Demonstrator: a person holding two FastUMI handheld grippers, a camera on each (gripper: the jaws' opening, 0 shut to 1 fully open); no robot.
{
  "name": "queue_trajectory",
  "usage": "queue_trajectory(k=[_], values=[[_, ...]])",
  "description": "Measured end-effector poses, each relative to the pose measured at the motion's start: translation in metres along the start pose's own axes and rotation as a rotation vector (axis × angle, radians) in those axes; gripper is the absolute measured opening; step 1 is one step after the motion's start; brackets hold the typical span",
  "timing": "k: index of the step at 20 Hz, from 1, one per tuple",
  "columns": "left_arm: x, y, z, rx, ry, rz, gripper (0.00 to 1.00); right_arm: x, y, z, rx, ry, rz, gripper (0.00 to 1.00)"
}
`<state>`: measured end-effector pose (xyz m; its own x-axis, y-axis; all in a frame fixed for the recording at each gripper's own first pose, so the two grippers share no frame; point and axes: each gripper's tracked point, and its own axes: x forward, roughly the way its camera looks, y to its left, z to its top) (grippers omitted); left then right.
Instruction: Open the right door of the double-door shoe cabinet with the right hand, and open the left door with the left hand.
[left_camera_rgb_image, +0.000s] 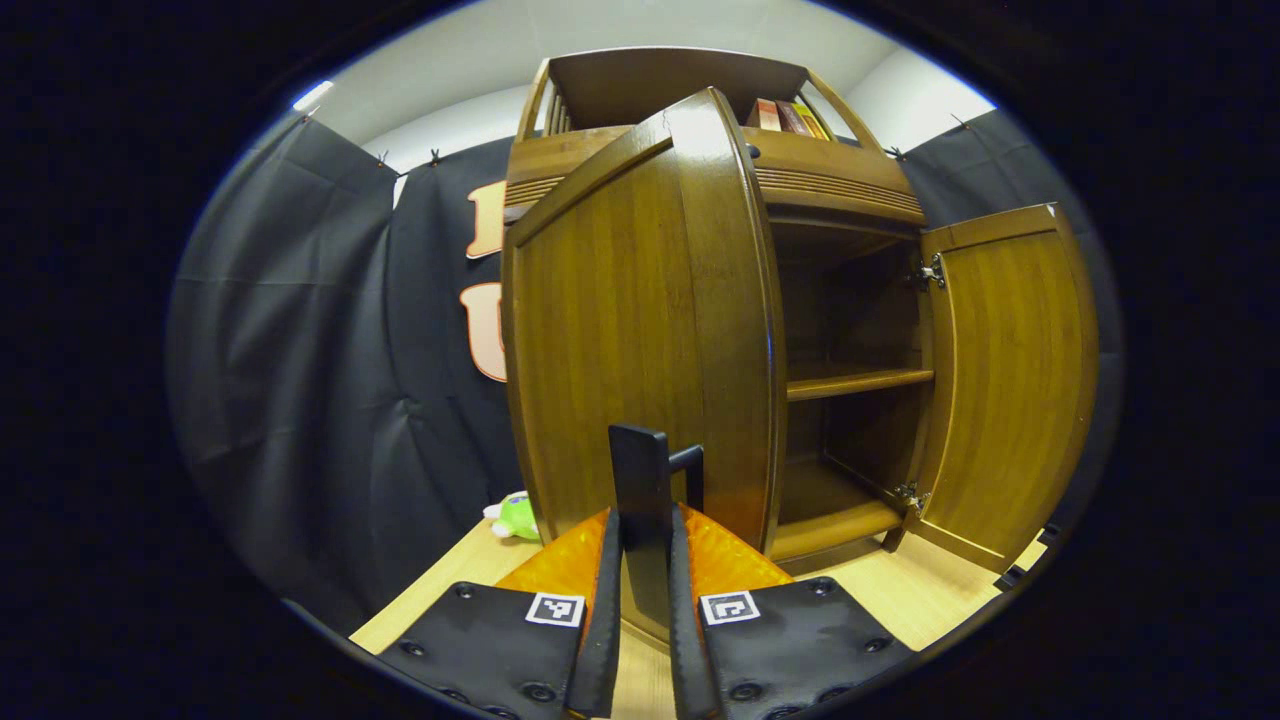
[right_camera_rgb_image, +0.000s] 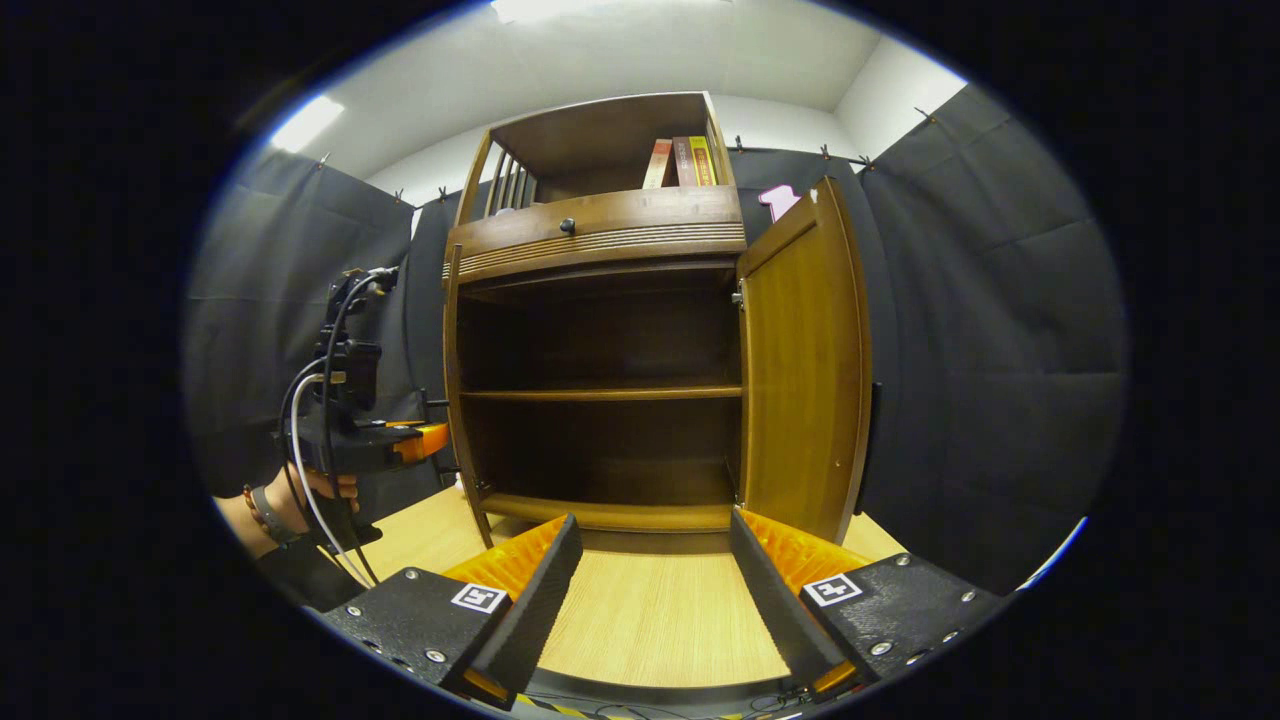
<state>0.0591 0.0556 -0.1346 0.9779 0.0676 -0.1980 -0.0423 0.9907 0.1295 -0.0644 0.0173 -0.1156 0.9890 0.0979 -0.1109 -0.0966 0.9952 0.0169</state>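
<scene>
The lower part of the door handle is hidden between the fingers of the left gripper. A green toy is half covered by the left door. In the right gripper view, the person's hand is mostly hidden behind cables and cut off at the forearm. The books are too small to be told apart.

It is a recording booth: black cloth walls clipped up behind a wooden shoe cabinet, under a white ceiling.
</scene>
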Motion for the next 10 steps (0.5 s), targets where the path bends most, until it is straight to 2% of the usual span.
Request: queue_trajectory(k=[4, 6, 10], values=[[-0.018, 0.025, -0.002, 0.056, -0.025, 0.080, 0.28, 0.000, 0.013, -0.007, -0.006, 0.014, 0.013, 0.92], [-0.023, 0.037, -0.004, 0.052, -0.031, 0.070, 0.22, 0.002, 0.021, -0.009, 0.000, 0.017, 0.018, 0.92], [-0.036, 0.059, -0.008, -0.018, -0.035, 0.048, 0.18, 0.003, 0.037, -0.014, 0.004, 0.026, 0.026, 0.92]])
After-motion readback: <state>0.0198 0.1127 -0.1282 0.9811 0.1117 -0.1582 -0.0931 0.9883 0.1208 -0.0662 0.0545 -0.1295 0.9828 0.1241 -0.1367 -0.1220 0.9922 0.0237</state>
